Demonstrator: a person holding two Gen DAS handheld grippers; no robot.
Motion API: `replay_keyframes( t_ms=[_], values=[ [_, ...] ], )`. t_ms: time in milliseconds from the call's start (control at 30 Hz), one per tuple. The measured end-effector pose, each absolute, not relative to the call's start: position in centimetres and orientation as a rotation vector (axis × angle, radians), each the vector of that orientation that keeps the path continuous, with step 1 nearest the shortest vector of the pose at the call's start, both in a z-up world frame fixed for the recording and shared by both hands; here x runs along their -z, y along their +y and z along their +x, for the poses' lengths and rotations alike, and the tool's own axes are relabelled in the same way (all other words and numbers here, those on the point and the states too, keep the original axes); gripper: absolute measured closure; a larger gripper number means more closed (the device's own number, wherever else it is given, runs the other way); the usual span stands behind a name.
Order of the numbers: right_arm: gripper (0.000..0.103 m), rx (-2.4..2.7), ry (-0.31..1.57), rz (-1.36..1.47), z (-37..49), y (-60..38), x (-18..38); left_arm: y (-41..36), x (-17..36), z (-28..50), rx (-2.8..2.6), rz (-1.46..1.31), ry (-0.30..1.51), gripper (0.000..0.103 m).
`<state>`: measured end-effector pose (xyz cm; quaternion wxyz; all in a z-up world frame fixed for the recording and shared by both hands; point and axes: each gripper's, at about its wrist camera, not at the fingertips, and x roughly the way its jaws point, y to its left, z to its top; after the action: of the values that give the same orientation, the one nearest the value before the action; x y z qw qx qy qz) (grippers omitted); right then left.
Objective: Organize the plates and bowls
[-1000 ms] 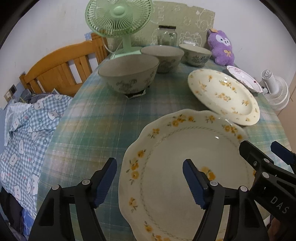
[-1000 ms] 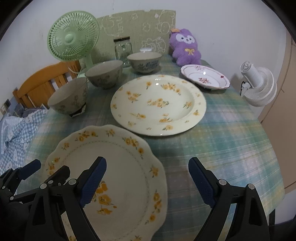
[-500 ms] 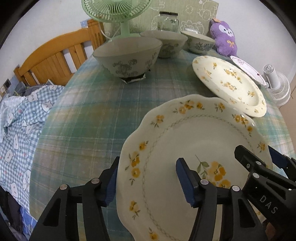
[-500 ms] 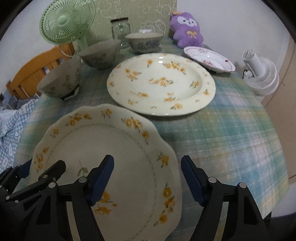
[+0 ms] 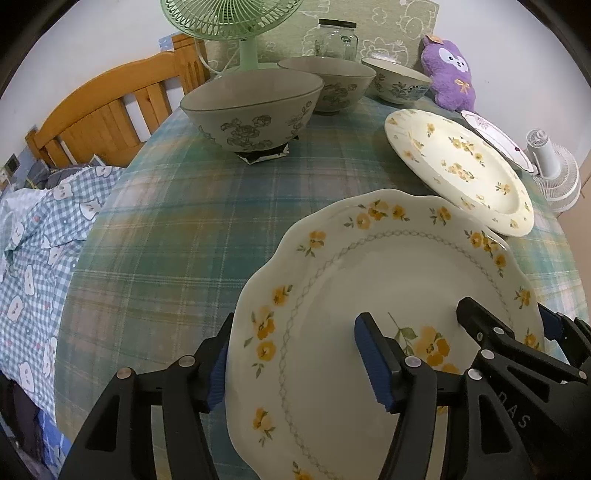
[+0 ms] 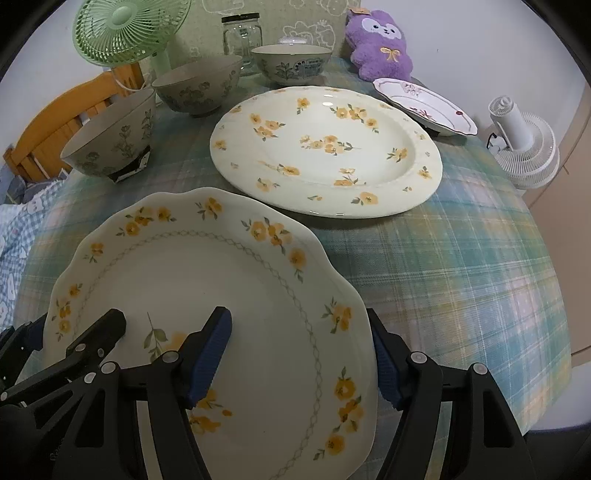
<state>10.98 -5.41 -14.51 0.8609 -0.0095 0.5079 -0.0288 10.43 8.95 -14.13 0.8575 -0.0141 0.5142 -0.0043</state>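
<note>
A scalloped white plate with yellow flowers (image 5: pixel 369 280) (image 6: pixel 207 288) lies at the table's near edge. My left gripper (image 5: pixel 295 362) is open and straddles the plate's left rim, one finger outside the rim and one over the plate. My right gripper (image 6: pixel 299 354) is open and straddles the right rim the same way. Beyond lies a large cream plate with yellow flowers (image 6: pixel 325 151) (image 5: pixel 458 166) and a small pink-patterned plate (image 6: pixel 424 105). Three grey floral bowls (image 5: pixel 251 107) (image 5: pixel 328 86) (image 5: pixel 395 85) stand in a row at the back left.
The round table has a plaid cloth (image 6: pixel 461 258). A green fan (image 6: pixel 129 29), a glass jar (image 6: pixel 242 37) and a purple plush toy (image 6: pixel 380 44) stand at the back. A white fan (image 6: pixel 524 144) sits past the right edge. A wooden bed frame (image 5: pixel 107 114) is at the left.
Both grippers have moved forward and down onto the scalloped plate, so their fingers now straddle its left and right rims. Their jaws have narrowed a little.
</note>
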Motion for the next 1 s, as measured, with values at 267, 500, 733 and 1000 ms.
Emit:
replay_keyframes(
  t_ms=[267, 500, 733, 1000],
  values=[
    [0.031, 0.073, 1.086, -0.002, 10.9, -5.8, 14.3, 8.6, 14.0, 10.3, 0.023, -0.033, 1.107, 0.040],
    [0.033, 0.091, 1.088, 0.019, 10.4, -6.2, 13.6, 8.5, 13.2, 10.1, 0.052, -0.037, 1.101, 0.042],
    [0.037, 0.110, 1.077, 0.048, 9.7, -6.5, 12.9, 8.7, 12.8, 9.9, 0.056, -0.026, 1.095, 0.048],
    [0.042, 0.146, 1.053, 0.072, 8.8, -6.9, 12.0, 8.5, 11.9, 9.7, 0.085, 0.002, 1.069, 0.049]
  ],
)
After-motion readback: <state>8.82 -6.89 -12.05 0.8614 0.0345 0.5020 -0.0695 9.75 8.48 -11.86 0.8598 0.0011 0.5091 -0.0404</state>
